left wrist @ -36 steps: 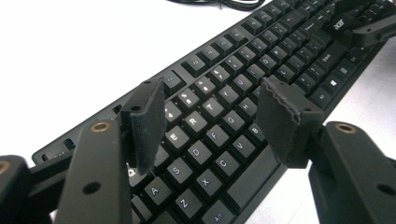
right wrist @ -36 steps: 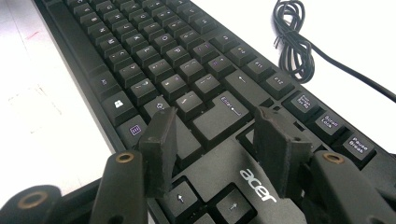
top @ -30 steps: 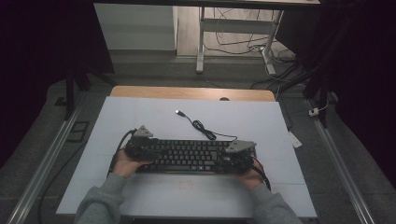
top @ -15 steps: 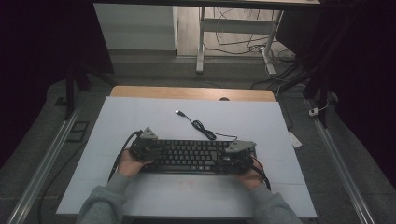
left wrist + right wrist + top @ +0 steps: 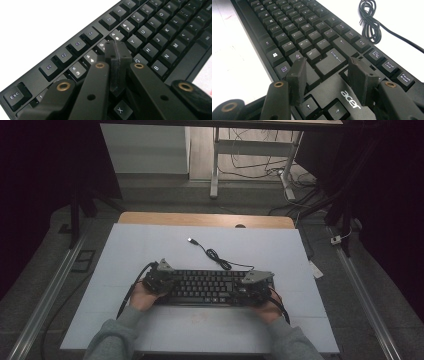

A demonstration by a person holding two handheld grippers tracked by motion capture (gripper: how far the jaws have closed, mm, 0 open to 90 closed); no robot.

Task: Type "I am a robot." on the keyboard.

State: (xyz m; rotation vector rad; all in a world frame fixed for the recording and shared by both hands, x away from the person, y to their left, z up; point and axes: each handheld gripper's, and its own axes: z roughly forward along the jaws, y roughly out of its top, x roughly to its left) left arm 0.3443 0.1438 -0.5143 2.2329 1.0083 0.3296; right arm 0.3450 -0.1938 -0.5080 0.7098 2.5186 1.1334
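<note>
A black Acer keyboard (image 5: 207,287) lies across the near middle of the white table. My left gripper (image 5: 160,280) is over its left end. In the left gripper view the left gripper (image 5: 117,46) has just closed: its pads meet with nothing between them, just above the letter keys of the keyboard (image 5: 155,30). My right gripper (image 5: 255,285) is over the right end. In the right gripper view the right gripper (image 5: 325,65) is open, its pads apart over the Enter and arrow keys of the keyboard (image 5: 294,27) and pressing on nothing.
The keyboard's black cable (image 5: 215,256) runs back from it in a small coil and ends in a USB plug (image 5: 191,240); the coil (image 5: 368,22) lies beyond the function keys. A wooden strip (image 5: 200,219) borders the table's far edge. Metal rails (image 5: 55,285) flank both sides.
My left gripper has shifted slightly to the right over the keyboard's left end. The right gripper and the keyboard are where they were.
</note>
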